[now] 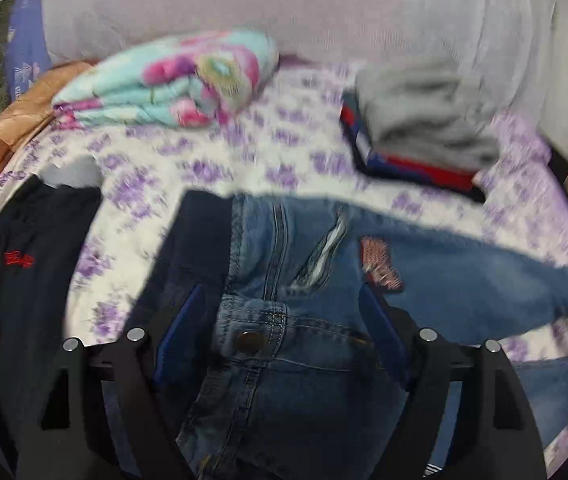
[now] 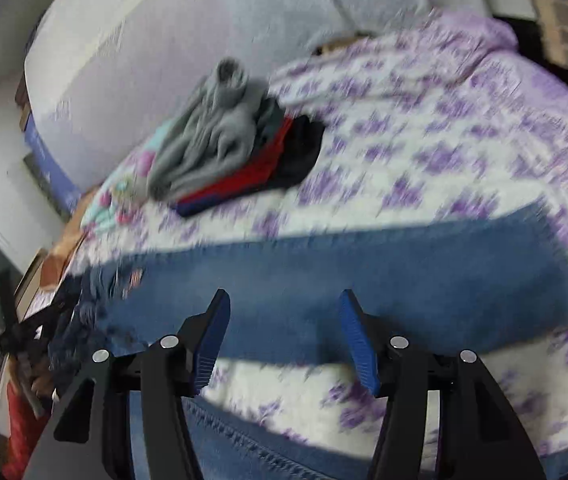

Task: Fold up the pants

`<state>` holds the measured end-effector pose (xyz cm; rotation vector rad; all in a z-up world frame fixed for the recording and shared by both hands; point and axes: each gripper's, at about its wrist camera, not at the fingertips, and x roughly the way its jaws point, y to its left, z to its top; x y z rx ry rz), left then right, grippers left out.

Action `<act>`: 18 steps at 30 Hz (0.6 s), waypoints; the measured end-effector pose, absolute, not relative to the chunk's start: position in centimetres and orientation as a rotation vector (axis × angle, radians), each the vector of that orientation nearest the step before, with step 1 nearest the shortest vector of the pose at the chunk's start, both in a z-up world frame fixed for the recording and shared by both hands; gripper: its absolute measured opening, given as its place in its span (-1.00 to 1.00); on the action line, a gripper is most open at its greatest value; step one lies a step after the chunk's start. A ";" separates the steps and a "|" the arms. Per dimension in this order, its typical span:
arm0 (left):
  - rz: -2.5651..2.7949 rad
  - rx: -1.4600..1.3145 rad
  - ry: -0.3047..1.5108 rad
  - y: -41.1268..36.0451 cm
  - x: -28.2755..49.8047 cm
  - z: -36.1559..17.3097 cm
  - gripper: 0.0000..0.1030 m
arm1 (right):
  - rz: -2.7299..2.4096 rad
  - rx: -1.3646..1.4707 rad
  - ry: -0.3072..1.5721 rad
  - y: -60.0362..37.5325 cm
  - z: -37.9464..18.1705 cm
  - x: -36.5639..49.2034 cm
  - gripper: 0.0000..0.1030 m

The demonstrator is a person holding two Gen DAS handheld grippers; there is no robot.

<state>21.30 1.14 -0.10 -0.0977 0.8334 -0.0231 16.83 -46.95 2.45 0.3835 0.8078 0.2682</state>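
Bed (image 2: 464,128), purple-flowered sheet, fills both views; frames motion-blurred. Blue jeans (image 1: 424,264) lie flat across its near part: waist with metal button (image 1: 248,339) at left, legs running right, one leg (image 2: 364,276) stretched across the right wrist view. Black garment with red logo (image 1: 19,264) just left of the jeans. Floral blanket (image 1: 171,84) folded, far left. Stack of folded clothes (image 2: 219,140), grey on top, far right. Left hand-held gripper (image 1: 279,312) over the waistband, jaws wide, nothing clamped. Right hand-held gripper (image 2: 284,320) over the leg, jaws apart, not gripping.
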 end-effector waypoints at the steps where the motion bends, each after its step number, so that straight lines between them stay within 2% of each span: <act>1: -0.011 -0.099 0.865 1.0 22.4 -0.9 0.48 | 0.272 0.390 0.821 -46.7 1.8 16.9 0.12; 5: -0.008 -0.181 1.055 2.1 28.4 -4.2 0.53 | 0.257 0.416 0.923 -46.8 -1.3 18.4 0.25; 6: -0.005 -0.223 1.073 2.6 29.1 -4.6 0.53 | 0.270 0.440 0.944 -47.3 -2.2 19.1 0.23; 8: 0.012 -0.301 1.067 3.4 29.5 -4.7 0.53 | 0.275 0.513 0.931 -48.8 -2.8 19.7 -0.10; 12: -0.014 -0.223 1.006 2.6 27.0 -4.4 0.49 | 0.212 0.540 0.893 -50.5 -2.3 19.1 -0.13; 13: -0.025 -0.160 1.002 2.1 25.9 -4.4 0.49 | 0.203 0.507 0.887 -50.3 -1.9 18.6 -0.08; 16: -0.009 0.003 0.918 1.2 21.8 -4.0 0.56 | 0.173 0.378 0.840 -49.2 -0.6 17.0 0.27; 18: 0.000 0.044 0.864 1.5 19.0 -4.0 0.64 | 0.159 0.322 0.822 -49.1 0.0 16.7 0.36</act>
